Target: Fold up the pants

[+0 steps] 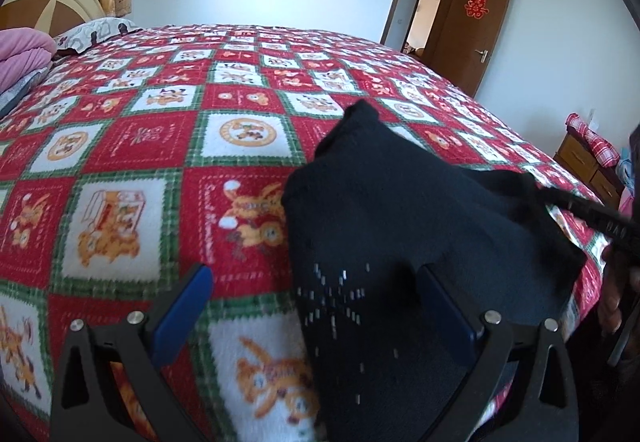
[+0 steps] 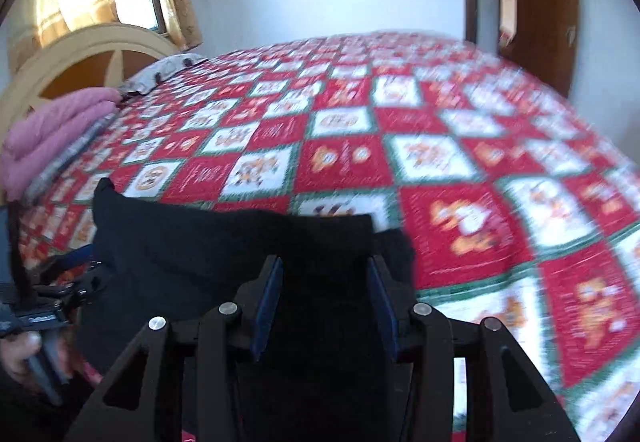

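Black pants (image 1: pixel 400 210) lie in a folded bundle near the front edge of a bed with a red, white and green checked blanket (image 1: pixel 160 146). A silvery dotted pattern shows on the cloth's near part. My left gripper (image 1: pixel 316 282) stands wide open over the pants' left edge, its right finger above the cloth. In the right wrist view, the right gripper (image 2: pixel 326 274) hovers over the pants (image 2: pixel 224 254), its blue pads apart and not pressing the cloth. The picture there is blurred. The right gripper's fingers (image 1: pixel 592 220) reach in from the right edge.
A folded pink quilt (image 2: pixel 52 130) and a pillow (image 1: pixel 92 34) lie by the headboard (image 2: pixel 100 58) on the far left. A brown door (image 1: pixel 476 26) stands open behind the bed. A wooden nightstand (image 1: pixel 588 166) is to the right. A hand (image 2: pixel 20 358) holds the left gripper's handle.
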`<state>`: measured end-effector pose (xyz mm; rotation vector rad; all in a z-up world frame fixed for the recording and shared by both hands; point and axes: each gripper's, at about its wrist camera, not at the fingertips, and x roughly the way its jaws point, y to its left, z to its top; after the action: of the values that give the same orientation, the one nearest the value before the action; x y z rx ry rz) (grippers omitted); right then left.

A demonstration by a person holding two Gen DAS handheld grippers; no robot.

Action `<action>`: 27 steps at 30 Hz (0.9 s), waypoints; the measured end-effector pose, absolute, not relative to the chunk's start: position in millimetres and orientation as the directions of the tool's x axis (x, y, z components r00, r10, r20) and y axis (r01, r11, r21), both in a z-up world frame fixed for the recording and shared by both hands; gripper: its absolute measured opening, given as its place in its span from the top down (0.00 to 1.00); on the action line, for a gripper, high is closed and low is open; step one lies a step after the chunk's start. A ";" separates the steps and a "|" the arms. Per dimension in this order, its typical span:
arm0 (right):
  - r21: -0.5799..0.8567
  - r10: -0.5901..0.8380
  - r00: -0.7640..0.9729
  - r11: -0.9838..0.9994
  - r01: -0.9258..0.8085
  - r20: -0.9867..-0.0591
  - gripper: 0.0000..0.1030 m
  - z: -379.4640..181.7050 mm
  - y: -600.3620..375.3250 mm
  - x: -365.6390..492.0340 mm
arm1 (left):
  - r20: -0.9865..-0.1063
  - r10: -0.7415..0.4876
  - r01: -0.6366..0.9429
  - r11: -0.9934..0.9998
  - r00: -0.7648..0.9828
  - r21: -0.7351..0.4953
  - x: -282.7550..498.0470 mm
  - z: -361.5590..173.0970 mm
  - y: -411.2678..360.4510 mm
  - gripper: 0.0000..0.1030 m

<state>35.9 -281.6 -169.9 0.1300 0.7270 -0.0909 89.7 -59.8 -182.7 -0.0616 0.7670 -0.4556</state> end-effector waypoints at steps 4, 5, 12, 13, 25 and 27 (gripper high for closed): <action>0.069 0.031 0.780 0.997 0.016 -0.625 0.47 -139.4 -250.8 29.8 | -0.665 -0.412 0.376 0.903 0.624 -0.206 73.2 -189.0 -54.0 0.00; 0.102 0.095 0.776 0.994 -0.040 -0.624 0.47 -134.7 -241.1 32.6 | -0.664 -0.412 0.378 0.903 0.624 -0.205 70.2 -189.4 -53.2 0.00; 0.133 0.255 0.710 0.965 -0.224 -0.657 0.47 -141.2 -176.7 73.3 | -0.662 -0.391 0.386 0.908 0.639 -0.164 68.1 -193.0 -55.8 0.00; 0.149 0.281 0.688 0.958 -0.247 -0.669 0.47 -145.1 -168.5 82.4 | -0.662 -0.388 0.388 0.908 0.641 -0.156 67.8 -193.4 -56.3 0.00; 0.198 0.224 0.585 0.974 -0.110 -0.779 0.36 -193.8 -176.2 142.3 | -0.650 -0.390 0.401 0.905 0.653 -0.140 64.6 -194.4 -54.5 0.00; 0.209 0.224 0.608 0.973 -0.097 -0.761 0.35 -182.3 -182.3 130.8 | -0.640 -0.401 0.396 0.904 0.655 -0.161 63.5 -191.3 -53.0 0.00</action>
<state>130.8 -182.3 -182.3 0.1519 0.8985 0.1864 63.5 -53.0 -191.3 -0.0077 0.7275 -0.4520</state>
